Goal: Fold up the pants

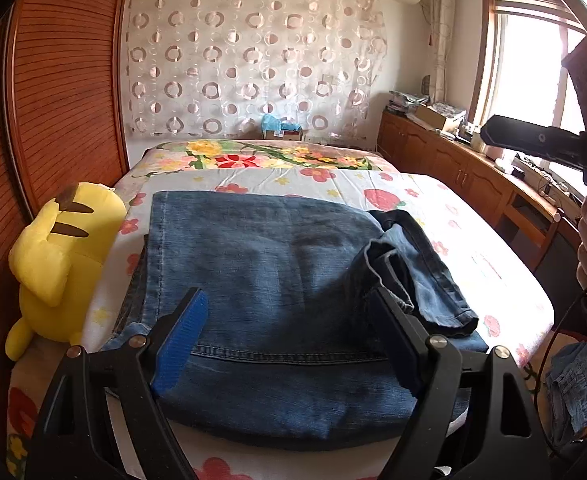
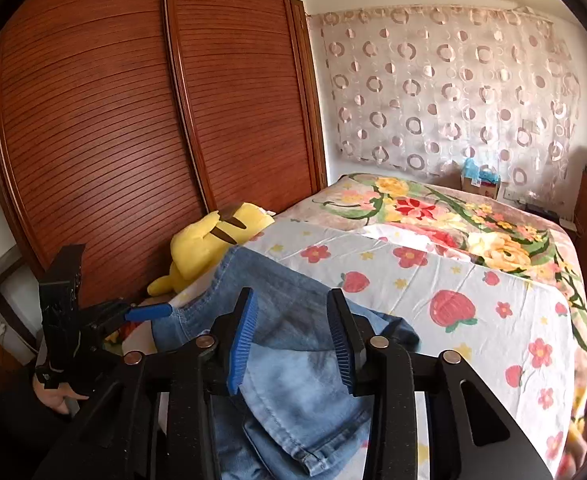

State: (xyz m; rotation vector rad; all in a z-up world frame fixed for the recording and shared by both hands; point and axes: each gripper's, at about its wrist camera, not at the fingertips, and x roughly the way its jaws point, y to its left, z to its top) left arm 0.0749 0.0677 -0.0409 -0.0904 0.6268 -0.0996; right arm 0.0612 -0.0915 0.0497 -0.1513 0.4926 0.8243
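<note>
Blue jeans lie folded on the bed, with a rumpled leg end bunched on their right side. My left gripper hovers open just over the near part of the jeans, nothing between its blue pads. In the right wrist view the jeans lie below my right gripper. Its jaws stand apart with denim between them, and the pads do not press on the cloth. The left gripper shows at the left of that view, held by a hand. The right gripper's black body shows at the right edge of the left wrist view.
A yellow plush toy lies at the bed's left edge against the slatted wooden wardrobe. The bed has a flowered sheet and a folded floral quilt at the far end. A wooden cabinet runs under the window. More denim lies low at the right.
</note>
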